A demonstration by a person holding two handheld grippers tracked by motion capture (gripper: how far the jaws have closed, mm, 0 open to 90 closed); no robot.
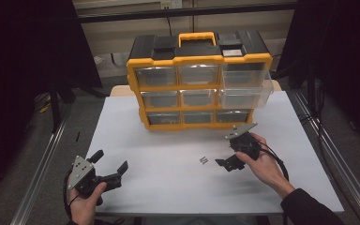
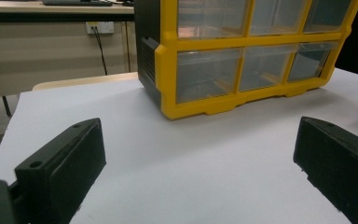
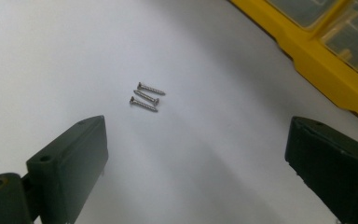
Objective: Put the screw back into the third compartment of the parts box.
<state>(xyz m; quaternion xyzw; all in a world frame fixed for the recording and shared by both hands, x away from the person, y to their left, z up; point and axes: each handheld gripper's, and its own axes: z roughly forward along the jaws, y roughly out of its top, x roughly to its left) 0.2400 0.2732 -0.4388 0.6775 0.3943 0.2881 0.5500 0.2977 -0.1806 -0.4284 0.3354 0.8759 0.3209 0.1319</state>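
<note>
Three small silver metal screws [image 3: 145, 96] lie on the white tabletop [image 1: 168, 178], side by side and nearly parallel, close enough that I can't tell whether they touch. In the right gripper view their long axes run from upper left down to lower right, flat heads at the upper-left ends, threaded shanks pointing lower right. In the high view they are just a tiny grey smudge [image 1: 204, 160] — orientation unreadable there.

The right gripper [image 3: 196, 172] sits just beside them, jaws spread wide with nothing between, screws ahead of the gap. In the high view that gripper [image 1: 229, 159] is held by a hand with a dark sleeve, and its jaw tips are hard to make out.

The left gripper [image 1: 110, 161] is well apart, at the near-left of the table, jaws also spread and empty.

Behind the screws stands the yellow-and-black plastic organiser with clear drawers [image 1: 198, 79] — top-right drawer pulled out. Drawer contents unreadable through the plastic.
</note>
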